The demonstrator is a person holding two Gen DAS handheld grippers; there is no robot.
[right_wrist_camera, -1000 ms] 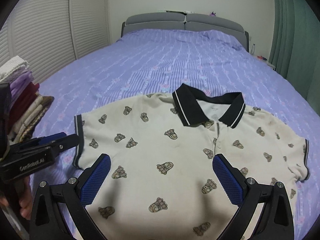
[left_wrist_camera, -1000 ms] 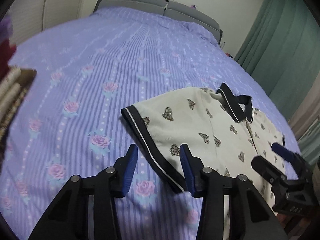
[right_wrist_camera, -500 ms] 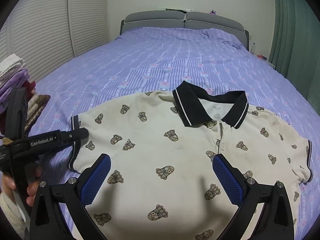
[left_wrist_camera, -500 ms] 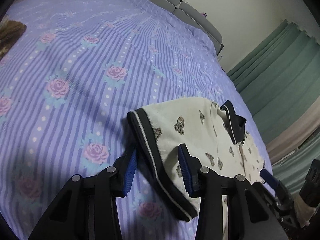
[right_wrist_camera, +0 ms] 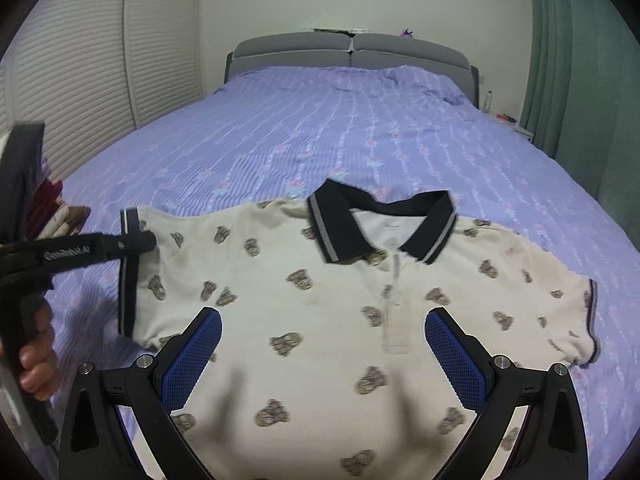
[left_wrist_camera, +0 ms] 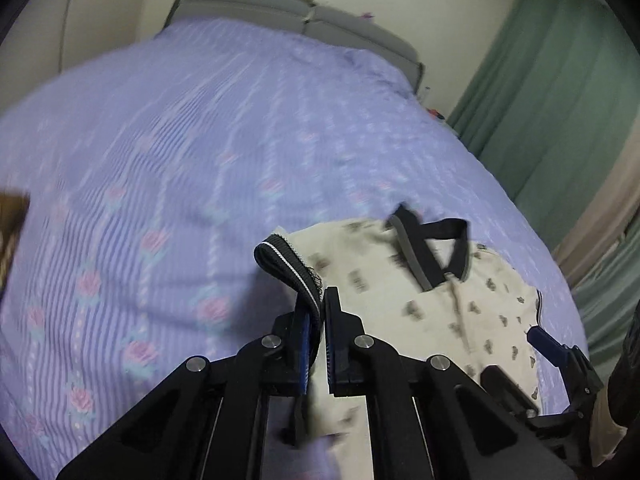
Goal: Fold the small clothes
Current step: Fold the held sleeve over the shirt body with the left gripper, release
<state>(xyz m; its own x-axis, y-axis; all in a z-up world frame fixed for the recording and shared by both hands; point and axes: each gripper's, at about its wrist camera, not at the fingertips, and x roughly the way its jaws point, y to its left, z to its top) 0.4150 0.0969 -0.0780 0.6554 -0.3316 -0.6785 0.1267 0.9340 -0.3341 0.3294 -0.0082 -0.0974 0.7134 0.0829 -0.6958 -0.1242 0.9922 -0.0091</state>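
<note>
Nearest us, our right tool (right_wrist_camera: 322,354) hung released over the shirt (right_wrist_camera: 320,312), which lay face up on the bed (right_wrist_camera: 360,128). Our left tool (left_wrist_camera: 318,334) was clenched on the sleeve cuff (left_wrist_camera: 288,266). We judged the fold would go best by carrying the sleeve low and level toward the collar (right_wrist_camera: 380,220), without dragging the body.

Both wrist views close, angled down, sharing polo shirt (right_wrist_camera: 320,300) on bed (right_wrist_camera: 360,128)
</note>
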